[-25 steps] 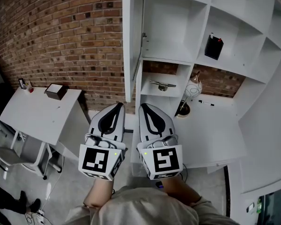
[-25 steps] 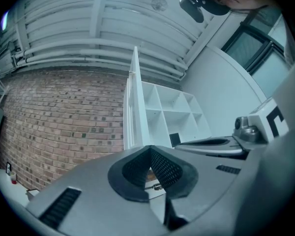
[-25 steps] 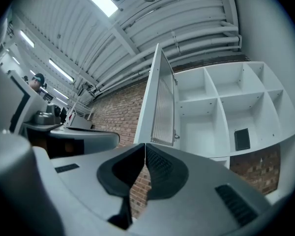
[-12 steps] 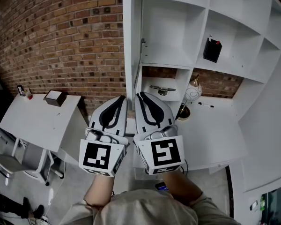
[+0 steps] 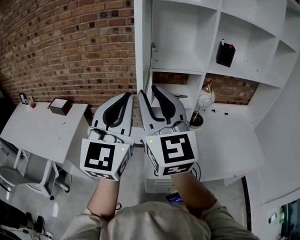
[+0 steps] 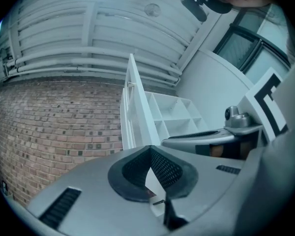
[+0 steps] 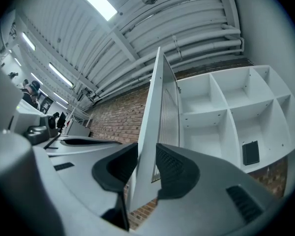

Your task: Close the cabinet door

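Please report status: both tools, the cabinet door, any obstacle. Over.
Left tool shut, empty. Right tool open, jaws just been opening, cabinet door edge between them. Door stands open. No obstacle seen in its swing.

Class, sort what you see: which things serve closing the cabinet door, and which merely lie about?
Job: cabinet door; right claw, just opened, door edge seen between its jaws.
Lying about: black box; small dark box; table.

A red-brown brick wall (image 5: 65, 39) stands behind a white rectangular table (image 5: 37, 129) bearing a small dark box (image 5: 60, 105). Grey smooth floor (image 5: 136, 176) lies below. A bright strip light (image 7: 101, 1) shines in the white ribbed ceiling (image 7: 187, 9).
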